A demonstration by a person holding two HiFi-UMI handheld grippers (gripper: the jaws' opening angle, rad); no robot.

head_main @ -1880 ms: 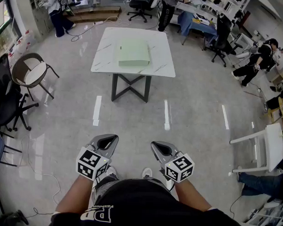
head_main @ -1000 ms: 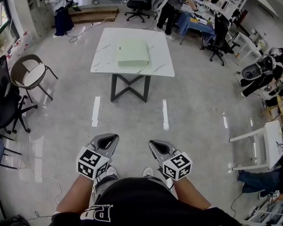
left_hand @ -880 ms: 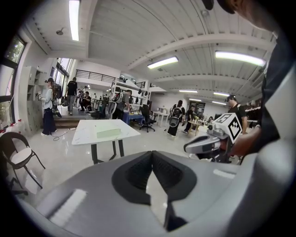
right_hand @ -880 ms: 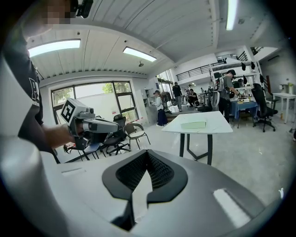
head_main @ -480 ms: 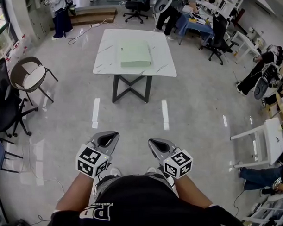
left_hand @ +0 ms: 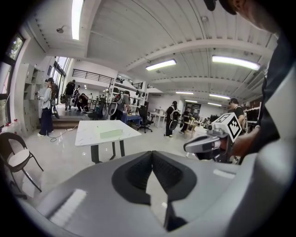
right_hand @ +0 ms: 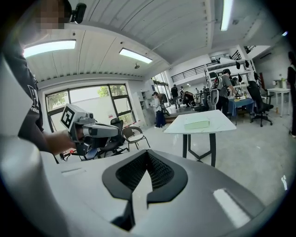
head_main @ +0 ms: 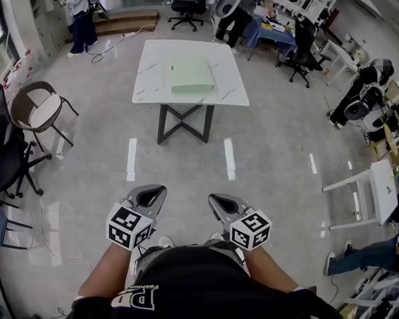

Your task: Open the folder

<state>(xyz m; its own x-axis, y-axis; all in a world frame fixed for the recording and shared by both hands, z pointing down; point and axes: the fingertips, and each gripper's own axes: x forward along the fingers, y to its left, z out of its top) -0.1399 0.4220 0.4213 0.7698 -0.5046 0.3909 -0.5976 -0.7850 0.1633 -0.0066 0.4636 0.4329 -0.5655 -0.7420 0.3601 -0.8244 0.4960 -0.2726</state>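
Very little is changing over these last moments. The person (head_main: 195, 289) is edging forward across the floor (head_main: 186, 165). The left tongs (head_main: 152, 195) and right tongs (head_main: 223, 203) are riding along side by side close to the body, keeping the same pose as a second ago. The left tongs are staying pressed fully together with nothing between them. The right tongs are likewise closed and empty, and each gripper view is showing the pads meeting at the tip.

The pale green folder (head_main: 191, 77) is lying flat and closed near the middle of the white tabletop (head_main: 156, 62). It is far ahead, well apart from both tongs, and sitting exactly where it was before. Other people (head_main: 79, 14) at the far end of the room are shifting about, but nothing on the tabletop is moving.

For the task, the approach is only just getting under way. The folder is remaining untouched, and the tongs are still needing to cross the open floor and part before any cover can be lifted.
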